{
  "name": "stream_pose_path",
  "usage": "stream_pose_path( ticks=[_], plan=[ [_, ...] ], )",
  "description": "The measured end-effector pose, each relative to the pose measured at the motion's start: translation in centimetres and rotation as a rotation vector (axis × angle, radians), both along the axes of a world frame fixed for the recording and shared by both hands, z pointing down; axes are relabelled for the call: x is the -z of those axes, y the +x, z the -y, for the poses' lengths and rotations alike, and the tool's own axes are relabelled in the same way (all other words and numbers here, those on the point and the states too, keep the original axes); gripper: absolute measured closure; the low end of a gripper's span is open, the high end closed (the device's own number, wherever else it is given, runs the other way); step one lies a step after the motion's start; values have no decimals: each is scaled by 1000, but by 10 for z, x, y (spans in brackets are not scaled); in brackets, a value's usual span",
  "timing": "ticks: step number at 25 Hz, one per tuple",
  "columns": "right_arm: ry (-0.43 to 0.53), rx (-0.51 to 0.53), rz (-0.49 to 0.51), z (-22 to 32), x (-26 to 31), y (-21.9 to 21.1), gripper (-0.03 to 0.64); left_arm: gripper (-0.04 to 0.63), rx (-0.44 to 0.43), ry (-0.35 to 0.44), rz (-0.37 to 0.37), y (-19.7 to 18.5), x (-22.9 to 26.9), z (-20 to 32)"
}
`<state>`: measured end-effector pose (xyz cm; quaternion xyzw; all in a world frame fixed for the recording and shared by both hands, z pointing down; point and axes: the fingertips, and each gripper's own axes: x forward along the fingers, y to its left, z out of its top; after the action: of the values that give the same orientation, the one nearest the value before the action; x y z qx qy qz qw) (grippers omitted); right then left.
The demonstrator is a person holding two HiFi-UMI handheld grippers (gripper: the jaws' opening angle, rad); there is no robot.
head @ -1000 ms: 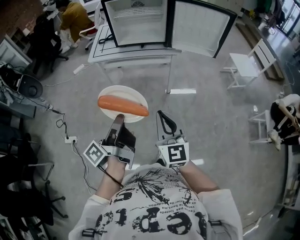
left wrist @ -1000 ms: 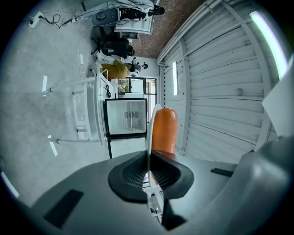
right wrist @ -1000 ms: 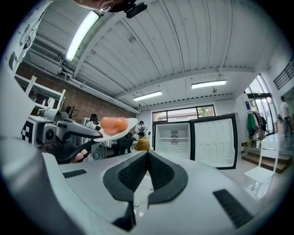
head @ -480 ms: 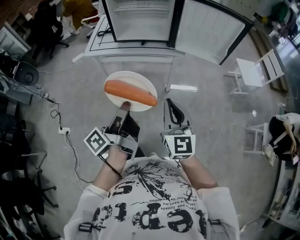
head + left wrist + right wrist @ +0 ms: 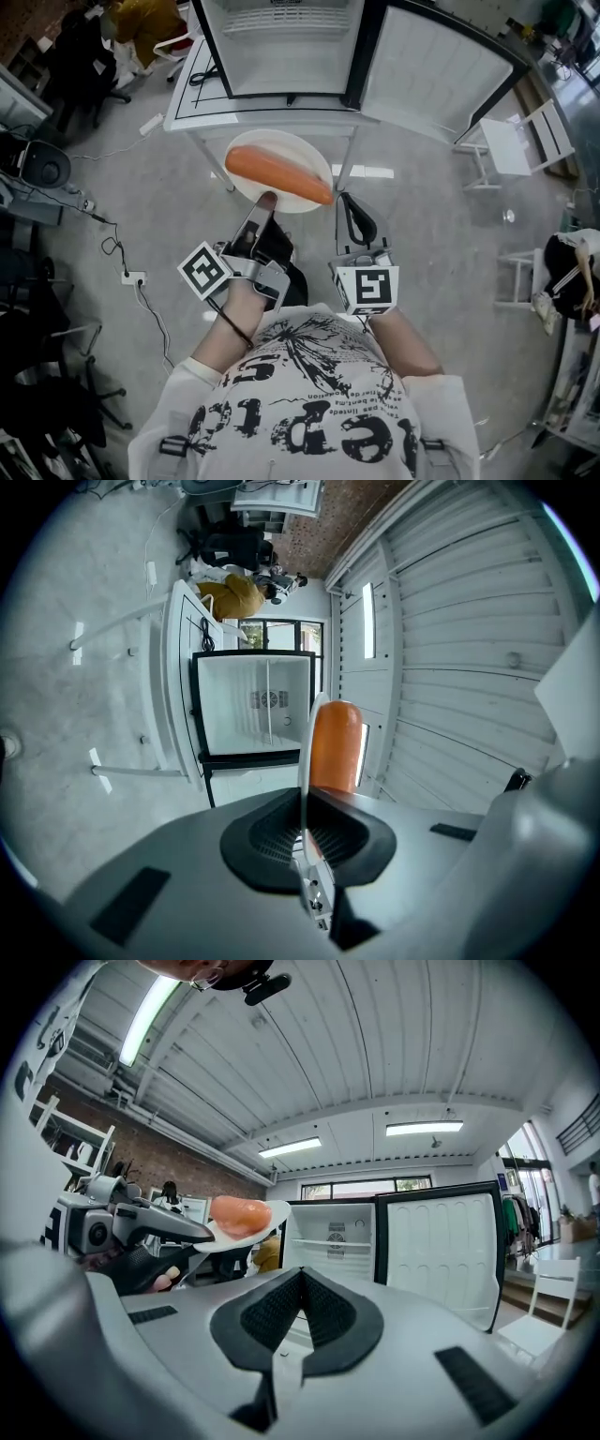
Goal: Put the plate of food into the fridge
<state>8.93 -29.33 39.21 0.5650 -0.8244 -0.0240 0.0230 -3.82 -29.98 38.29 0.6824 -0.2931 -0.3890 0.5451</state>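
White plate [image 5: 292,146] held by its rim faces open fridge [image 5: 281,56].

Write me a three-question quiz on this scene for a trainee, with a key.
1. Multiple choice: what does the left gripper clamp? A) the rim of the plate B) a cup C) a spoon
2. True or false: the fridge stands with its door open.
3. Fill in: the gripper with nothing between its jaws is the ___ one.

Key: 1 A. 2 True. 3 Right: the right gripper has its jaws together on nothing.
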Motion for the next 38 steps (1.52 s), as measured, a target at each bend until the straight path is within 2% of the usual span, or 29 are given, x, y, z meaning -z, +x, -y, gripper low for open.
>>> stream_pose_path(
  ticks=[5, 9, 16, 22, 26, 38],
  plan=[
    [23, -43, 10, 37, -4, -11, 615, 574, -24, 13, 15, -16, -8, 40],
    [28, -62, -13, 84, 2, -30, 615, 574, -49, 6, 16, -34, -4, 94],
    [26, -110, -21, 162, 10, -50, 615, 572, -82, -16, -9, -57, -1, 176],
    [21, -105, -27, 210, 7, -71, 615, 572, -92, -48, -24, -70, -8, 225],
    [-24, -103, -25, 233, -4, -66, 615, 572, -76, -76, -17, -70, -19, 245],
    [-25, -13, -3, 319, -2, -33, 615, 574, -13, -67, -7, -33, -9, 317]
  ],
)
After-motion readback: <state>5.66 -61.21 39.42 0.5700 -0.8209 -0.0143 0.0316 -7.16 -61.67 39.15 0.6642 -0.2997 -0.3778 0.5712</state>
